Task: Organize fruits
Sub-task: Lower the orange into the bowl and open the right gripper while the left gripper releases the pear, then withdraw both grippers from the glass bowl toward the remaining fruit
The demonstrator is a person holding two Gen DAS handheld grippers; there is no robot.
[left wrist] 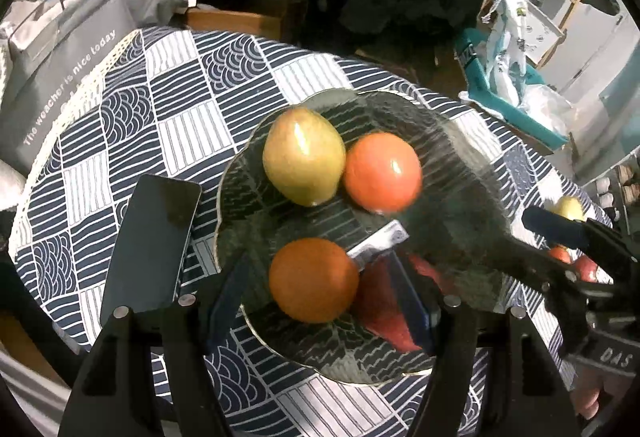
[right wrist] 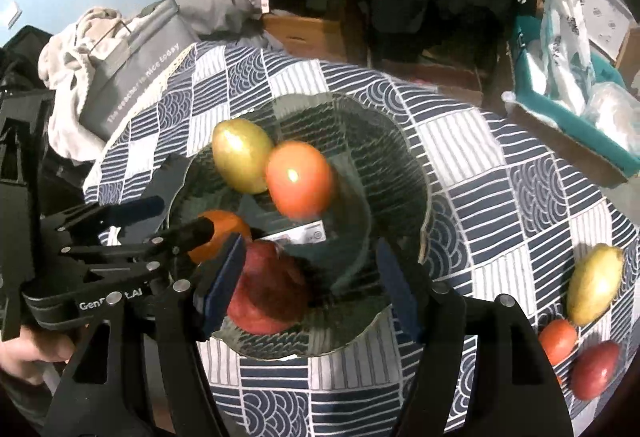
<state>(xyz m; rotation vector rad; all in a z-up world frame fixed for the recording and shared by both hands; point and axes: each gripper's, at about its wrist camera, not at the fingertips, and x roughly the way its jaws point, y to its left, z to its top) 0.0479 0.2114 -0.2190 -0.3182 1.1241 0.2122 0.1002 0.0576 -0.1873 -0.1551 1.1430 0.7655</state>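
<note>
A clear glass plate on the patterned tablecloth holds a yellow-green mango, a tomato, an orange and a dark red apple. My left gripper is open, its fingers spread around the orange, just above the plate's near side. My right gripper is open over the plate, with the red apple beside its left finger. On the cloth to the right lie another mango, a tomato and a red apple.
A grey bag with white lettering stands at the table's far left edge. A teal box with plastic bags sits beyond the right edge. Cardboard boxes and dark clothes stand behind the table. The right gripper shows in the left wrist view.
</note>
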